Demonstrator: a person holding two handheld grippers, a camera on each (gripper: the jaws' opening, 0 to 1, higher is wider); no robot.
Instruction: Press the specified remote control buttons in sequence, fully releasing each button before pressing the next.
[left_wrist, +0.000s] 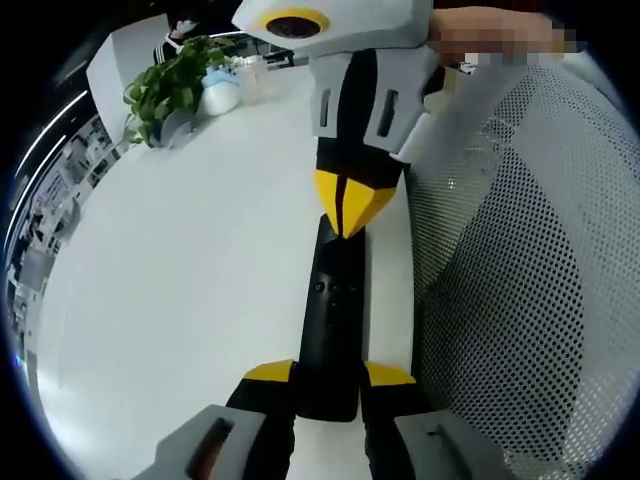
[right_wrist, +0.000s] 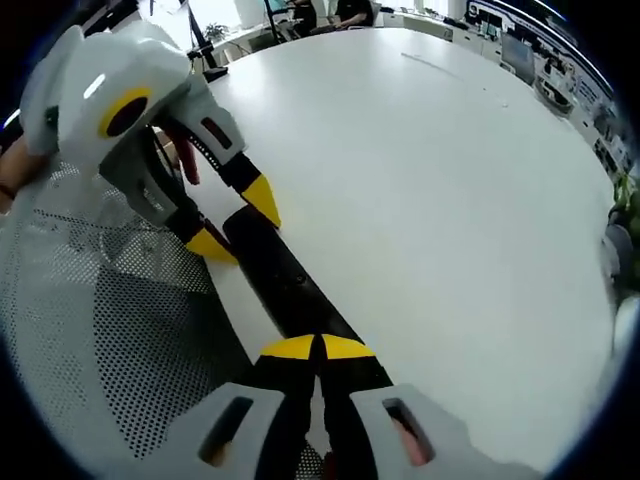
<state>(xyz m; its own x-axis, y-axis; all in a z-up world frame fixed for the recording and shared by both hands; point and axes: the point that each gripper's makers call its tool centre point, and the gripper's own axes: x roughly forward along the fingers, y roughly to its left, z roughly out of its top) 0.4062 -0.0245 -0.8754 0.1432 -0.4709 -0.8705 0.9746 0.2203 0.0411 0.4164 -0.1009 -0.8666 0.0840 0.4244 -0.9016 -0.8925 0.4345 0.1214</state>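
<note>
I saw the black remote control (left_wrist: 333, 330) lying lengthwise near the edge of the white table (left_wrist: 180, 300), just beside a mesh chair back (left_wrist: 510, 290). My left gripper (left_wrist: 328, 373) had its yellow-tipped jaws set either side of the remote's near end, gripping it. My right gripper (right_wrist: 318, 347) had its jaws pressed together, tips down on the remote's far end; whether a button was under them I could not tell. A potted plant (left_wrist: 165, 90) stood well beyond the remote on the table.
</note>
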